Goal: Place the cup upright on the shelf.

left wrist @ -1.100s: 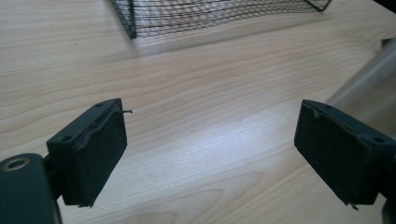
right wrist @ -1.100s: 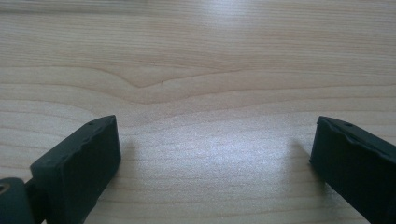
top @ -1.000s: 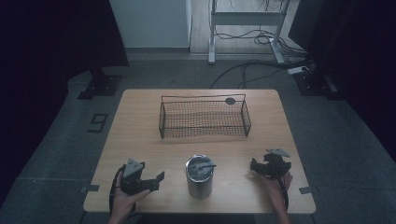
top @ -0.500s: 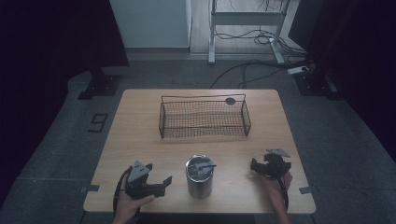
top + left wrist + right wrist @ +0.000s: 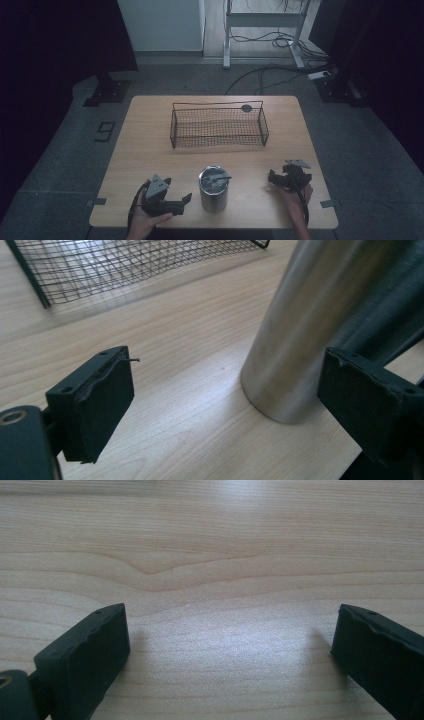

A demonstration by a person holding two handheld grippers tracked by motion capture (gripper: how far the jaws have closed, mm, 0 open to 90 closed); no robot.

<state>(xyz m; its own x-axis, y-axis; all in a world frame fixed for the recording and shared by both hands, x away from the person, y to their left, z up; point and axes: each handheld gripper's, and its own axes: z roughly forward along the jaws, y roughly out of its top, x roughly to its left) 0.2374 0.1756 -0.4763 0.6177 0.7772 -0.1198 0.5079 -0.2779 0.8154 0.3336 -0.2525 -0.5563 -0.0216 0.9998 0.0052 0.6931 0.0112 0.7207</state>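
High view, bench: a light wooden bench (image 5: 150, 135) is seen from above, on a grey floor.
High view, basket: a black wire basket (image 5: 218, 125) is set toward the far middle of the bench.
High view, can: a steel cylindrical can (image 5: 214, 189) stands upright near the front edge, with a dark object across its open top.
High view, left claw: the left claw (image 5: 186, 198) is held just left of the can, pointed at it.
High view, right claw: the right claw (image 5: 272, 177) is held well right of the can.
Left gripper view, claw: the jaws are spread wide with nothing between them; the can (image 5: 320, 325) is seen just beyond, nearer the right jaw, and the basket (image 5: 125, 265) farther off.
Right gripper view, claw: the jaws are spread wide over bare bench wood (image 5: 220, 580), with nothing gripped.
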